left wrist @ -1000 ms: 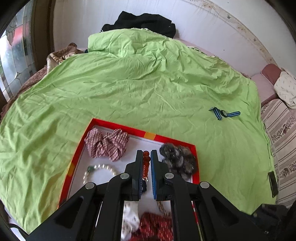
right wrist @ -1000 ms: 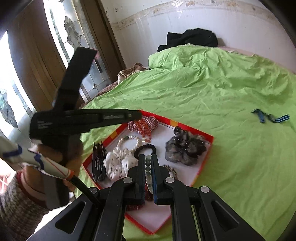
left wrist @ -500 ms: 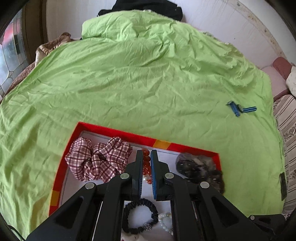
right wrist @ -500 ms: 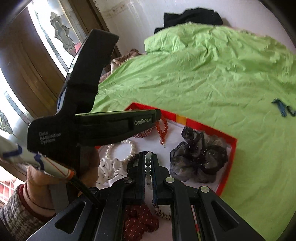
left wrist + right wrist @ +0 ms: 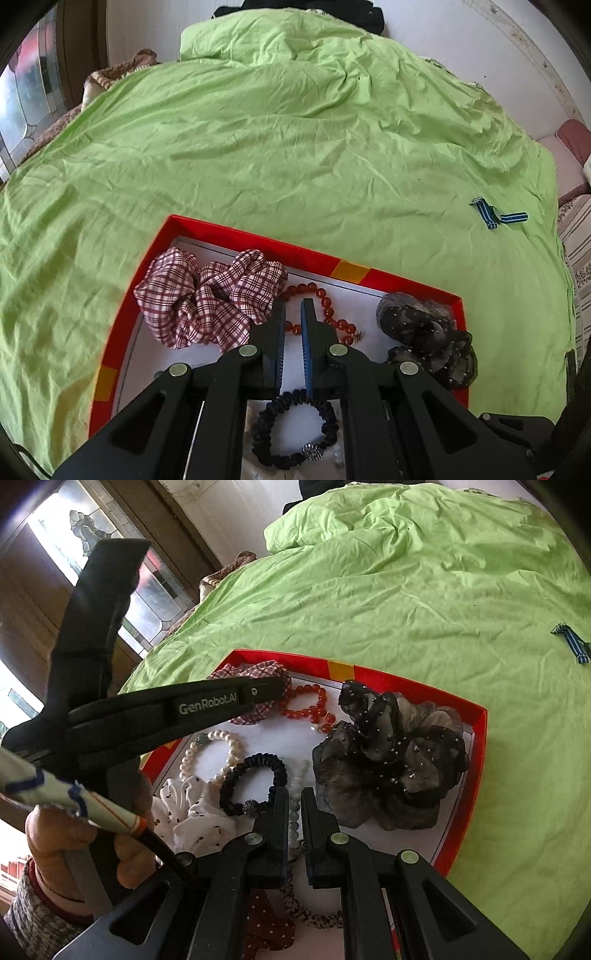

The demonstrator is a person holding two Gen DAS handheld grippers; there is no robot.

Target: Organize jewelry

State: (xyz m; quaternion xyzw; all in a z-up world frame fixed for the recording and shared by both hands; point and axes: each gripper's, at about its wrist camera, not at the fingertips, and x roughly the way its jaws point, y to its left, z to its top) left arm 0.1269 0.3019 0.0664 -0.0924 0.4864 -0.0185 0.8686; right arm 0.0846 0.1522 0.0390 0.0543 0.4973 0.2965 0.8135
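2 tongs hang over the red tray (image 5: 314, 254) on the green bed (image 5: 258, 147). Left tongs (image 5: 291, 314), clenched on the red bead bracelet (image 5: 325, 314) 1 s ago, now stand slightly parted, empty; bracelet lies in the tray beside the plaid scrunchie (image 5: 207, 295). Right tongs (image 5: 294, 797) nearly closed around a pale bead strand (image 5: 295, 812), grip unclear. Striped watch (image 5: 496, 216) lies outside the tray, likely next.

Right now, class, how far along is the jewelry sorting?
Done: plaid scrunchie, pearl bracelet, black hair tie lie in the red tray. In hand: right gripper pinches the pale bead bracelet; left gripper sits at the red bead bracelet, grip unclear. Remaining: the blue striped strap lies on the green sheet.
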